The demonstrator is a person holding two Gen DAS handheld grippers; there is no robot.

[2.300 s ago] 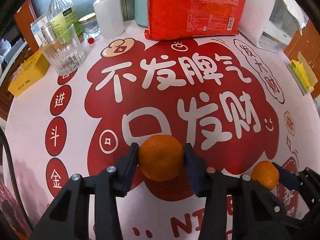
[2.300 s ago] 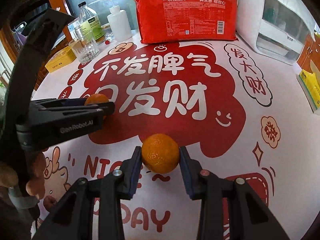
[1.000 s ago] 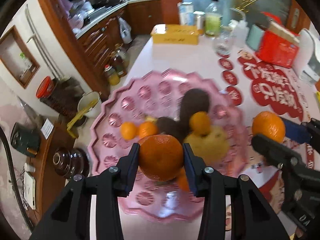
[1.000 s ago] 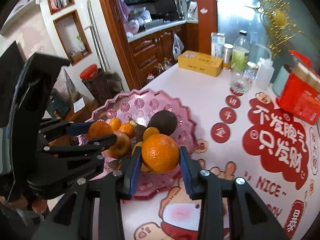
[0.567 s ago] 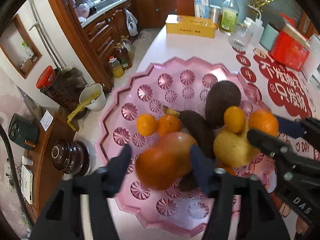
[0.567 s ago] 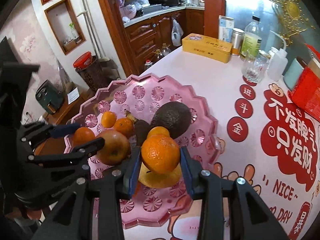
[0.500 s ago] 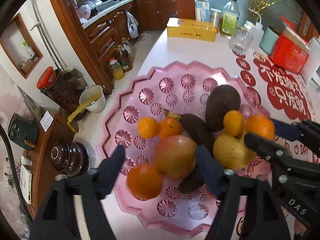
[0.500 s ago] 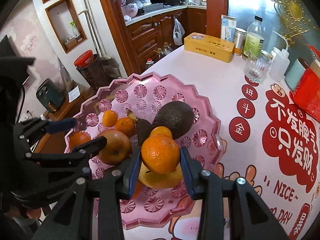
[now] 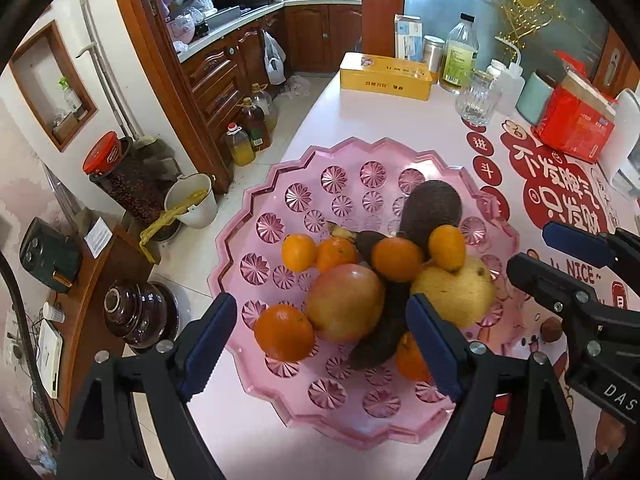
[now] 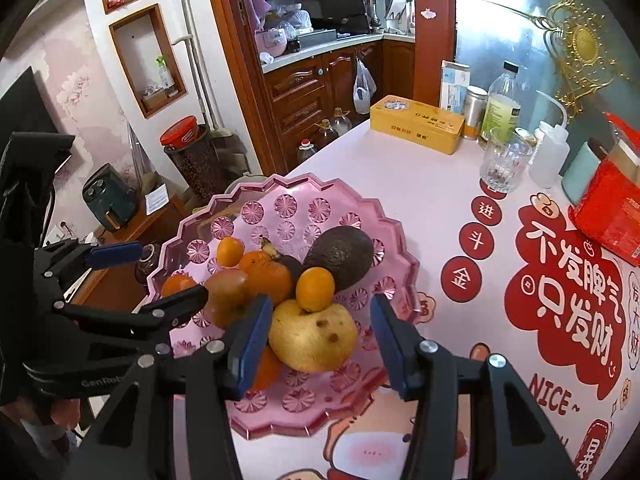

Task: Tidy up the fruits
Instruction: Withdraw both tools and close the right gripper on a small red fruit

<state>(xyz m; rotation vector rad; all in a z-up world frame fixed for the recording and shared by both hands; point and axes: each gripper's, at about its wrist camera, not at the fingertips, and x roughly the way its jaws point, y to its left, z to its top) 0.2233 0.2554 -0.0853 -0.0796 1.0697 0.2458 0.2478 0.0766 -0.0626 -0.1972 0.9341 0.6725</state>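
A pink scalloped fruit tray (image 9: 360, 176) (image 10: 304, 200) holds several oranges, an apple (image 9: 344, 308), a yellow pear (image 9: 460, 292) (image 10: 312, 336), an avocado (image 9: 432, 208) (image 10: 340, 252) and a dark banana. My left gripper (image 9: 320, 344) is open and empty above the tray's near side, just over an orange (image 9: 284, 332). My right gripper (image 10: 320, 340) is open and empty above the pear; an orange (image 9: 396, 260) (image 10: 276, 276) lies among the pile. Each gripper shows in the other's view, the right one (image 9: 560, 256) and the left one (image 10: 152, 272).
A yellow tin (image 9: 386, 76), a bottle (image 9: 460, 56), a glass (image 9: 478, 100), a white squeeze bottle and a red pack (image 9: 572, 128) stand at the table's far side. The table edge drops to the kitchen floor on the left, beside the tray.
Both grippers carried oranges from the tablecloth to the tray. The left opened first and its orange lies on the tray; the right has now opened and its orange sits in the pile.
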